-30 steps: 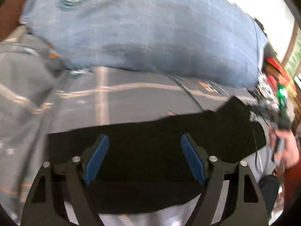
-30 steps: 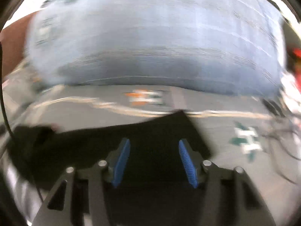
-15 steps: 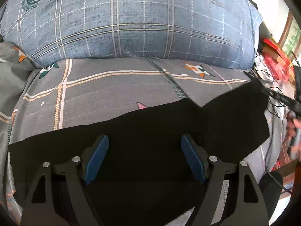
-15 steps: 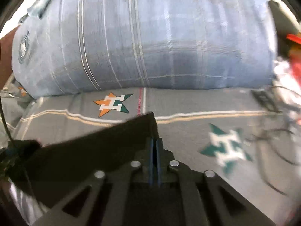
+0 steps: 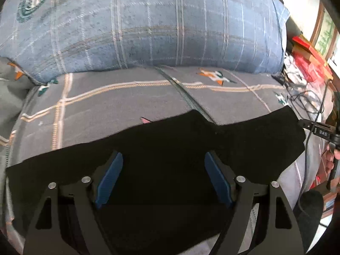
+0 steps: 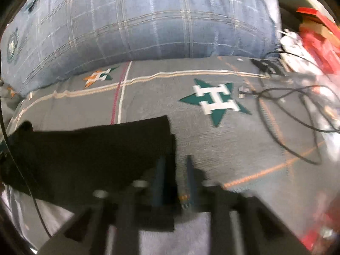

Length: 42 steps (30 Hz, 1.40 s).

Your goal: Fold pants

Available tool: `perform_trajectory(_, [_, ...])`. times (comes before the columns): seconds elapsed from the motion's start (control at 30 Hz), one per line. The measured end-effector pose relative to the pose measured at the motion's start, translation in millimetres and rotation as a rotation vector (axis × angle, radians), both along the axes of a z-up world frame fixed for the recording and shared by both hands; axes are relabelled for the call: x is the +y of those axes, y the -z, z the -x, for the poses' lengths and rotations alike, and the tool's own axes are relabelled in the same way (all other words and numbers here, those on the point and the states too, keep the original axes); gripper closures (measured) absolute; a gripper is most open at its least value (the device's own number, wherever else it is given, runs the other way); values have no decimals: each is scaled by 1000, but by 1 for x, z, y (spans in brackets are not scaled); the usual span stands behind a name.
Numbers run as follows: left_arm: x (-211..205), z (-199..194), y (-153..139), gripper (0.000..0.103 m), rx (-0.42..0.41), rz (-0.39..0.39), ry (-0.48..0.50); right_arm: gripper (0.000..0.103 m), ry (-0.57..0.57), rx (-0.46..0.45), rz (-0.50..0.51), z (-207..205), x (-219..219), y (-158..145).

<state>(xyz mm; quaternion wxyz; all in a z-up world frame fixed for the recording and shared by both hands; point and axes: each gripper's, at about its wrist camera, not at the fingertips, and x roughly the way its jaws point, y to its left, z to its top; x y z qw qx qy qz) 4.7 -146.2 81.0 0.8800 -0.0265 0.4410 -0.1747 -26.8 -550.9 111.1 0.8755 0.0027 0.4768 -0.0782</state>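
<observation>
The black pants (image 5: 170,148) lie flat across the grey patterned bed cover, near its front edge. My left gripper (image 5: 163,174) is open, its blue pads (image 5: 109,177) spread wide just above the middle of the pants. In the right wrist view the pants (image 6: 89,153) fill the lower left, with a corner reaching up at centre. My right gripper (image 6: 174,178) sits at that right edge of the cloth, blurred, with a narrow gap between its jaws and the pants' edge between them. The right gripper also shows at the right edge of the left wrist view (image 5: 323,131).
A large blue plaid pillow (image 5: 148,25) lies along the back of the bed. Black cables (image 6: 293,114) and a small device lie on the cover at the right. Red boxes (image 6: 318,34) and clutter stand beyond the bed's right side.
The right gripper's jaws went from open to shut at the pants' corner, and now show a narrow gap; it has shifted right. The left gripper has stayed open over the pants.
</observation>
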Motion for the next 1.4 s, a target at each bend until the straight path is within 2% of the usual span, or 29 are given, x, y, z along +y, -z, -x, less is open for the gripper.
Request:
perform_trajectory(0.1, [21, 7, -7, 23, -1, 21, -40, 69, -39, -54, -27, 13, 14, -20])
perform_trajectory(0.2, [47, 17, -8, 23, -2, 30, -98, 68, -95, -114, -101, 24, 37, -31])
perform_trajectory(0.33, [84, 34, -3, 22, 0, 39, -185, 66, -246, -165, -186, 25, 89, -34])
perform_trajectory(0.4, [106, 42, 1, 22, 5, 42, -241, 61, -330, -162, -240, 15, 125, -28])
perform_trajectory(0.6, [158, 59, 13, 22, 20, 28, -365, 60, -471, -108, -294, -27, 206, -6])
perform_trajectory(0.73, [178, 63, 17, 22, 19, 21, -417, 60, -499, -62, -216, -58, 245, 17])
perform_trajectory(0.83, [189, 58, 22, 22, 26, 25, -446, 60, -538, -28, -201, -71, 261, 28])
perform_trajectory(0.87, [193, 54, 25, 20, 34, 27, -452, 62, -543, -20, -199, -73, 262, 32])
perform_trajectory(0.97, [198, 45, 37, 20, 80, 43, -452, 87, -552, -8, -170, -77, 270, 42])
perform_trajectory(1.1, [197, 35, 46, 20, 108, 65, -426, 94, -532, -44, -211, -78, 263, 41])
perform_trajectory(1.13, [195, 33, 45, 21, 100, 68, -417, 94, -526, -51, -221, -80, 261, 40])
perform_trajectory(1.17, [194, 30, 43, 35, 88, 66, -409, 94, -515, -62, -236, -80, 259, 40])
perform_trajectory(1.2, [191, 25, 39, 52, 83, 58, -391, 94, -505, -70, -247, -81, 258, 39])
perform_trajectory(1.23, [189, 21, 36, 57, 88, 53, -370, 94, -496, -76, -255, -82, 257, 40])
perform_trajectory(1.4, [177, 11, 30, 61, 42, -34, -340, 95, -431, -100, -290, -87, 251, 45])
